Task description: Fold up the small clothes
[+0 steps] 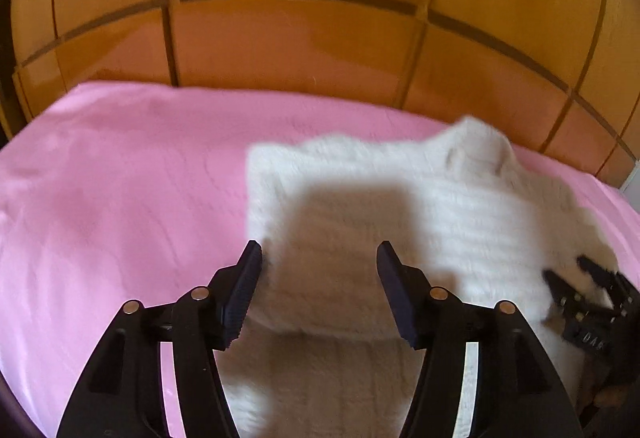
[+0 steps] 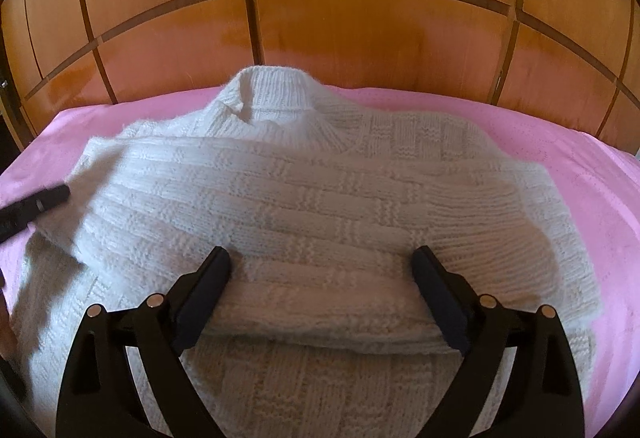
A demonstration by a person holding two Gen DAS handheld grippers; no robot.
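Note:
A white knit sweater [image 2: 320, 190] lies on the pink sheet [image 2: 592, 174], collar [image 2: 276, 90] toward the headboard, with a sleeve folded across its chest. In the left wrist view the sweater [image 1: 440, 198] is blurred. My left gripper [image 1: 319, 248] hovers over the sweater's left part with jaws apart; a fold of knit lies between and below the fingers, and no pad visibly presses it. My right gripper [image 2: 321, 252] stands wide open just above the folded sleeve's near edge. It also shows at the sweater's right edge as the right gripper [image 1: 568, 270]. One left finger [image 2: 40, 202] rests by the sweater's left side.
A glossy wooden headboard [image 2: 340, 30] with panel grooves rises right behind the bed. The pink sheet [image 1: 120, 198] stretches bare to the left of the sweater. A bit of a hand shows at the left border [image 2: 6, 338].

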